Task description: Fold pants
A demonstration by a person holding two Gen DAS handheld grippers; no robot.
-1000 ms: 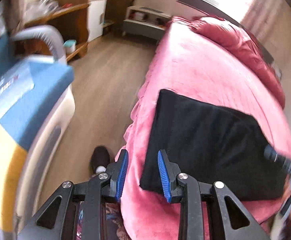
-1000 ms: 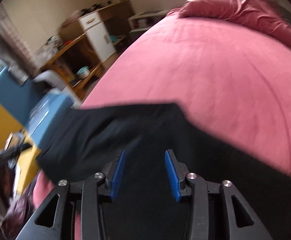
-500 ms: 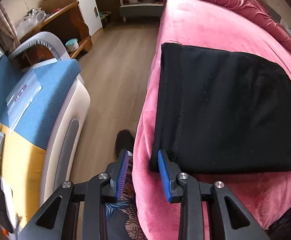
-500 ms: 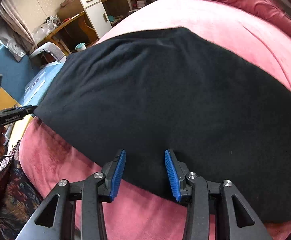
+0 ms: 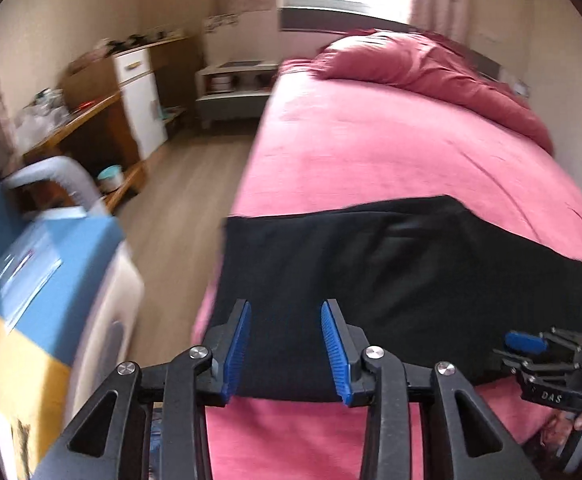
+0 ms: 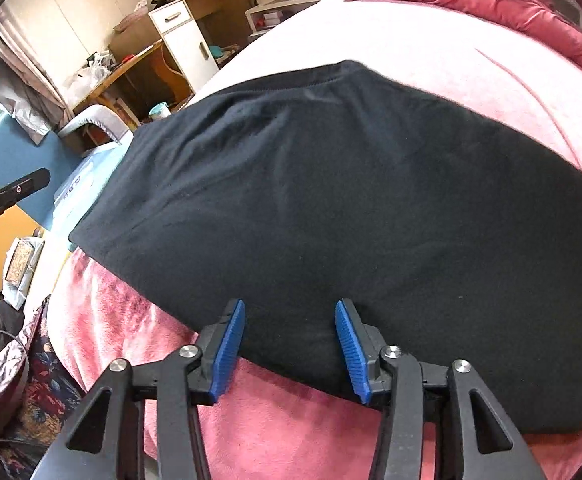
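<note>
Black pants [image 5: 391, 280] lie folded in a flat rectangle across the near end of a pink bed [image 5: 371, 152]. My left gripper [image 5: 286, 308] hovers over their near left part. Its jaws are opening, with only flat cloth under the gap. At the right of this view my right gripper [image 5: 531, 350] sits by the near right edge of the pants. In the right wrist view the pants [image 6: 351, 200] fill the middle, and the right gripper [image 6: 290, 306] stands over their near edge. Its jaws are also opening, and the pads do not pinch the cloth.
A blue and yellow padded unit [image 5: 43, 280] stands close to the left of the bed, across a strip of wood floor [image 5: 179, 216]. A crumpled red duvet [image 5: 431, 68] lies at the far end. A wooden desk and white cabinet [image 5: 139, 88] line the far left wall.
The left gripper swung from the bed's left edge to above the pants, and its view lifted. Both grippers' jaws stand wider. The right gripper drew back to the near edge, then stayed.
</note>
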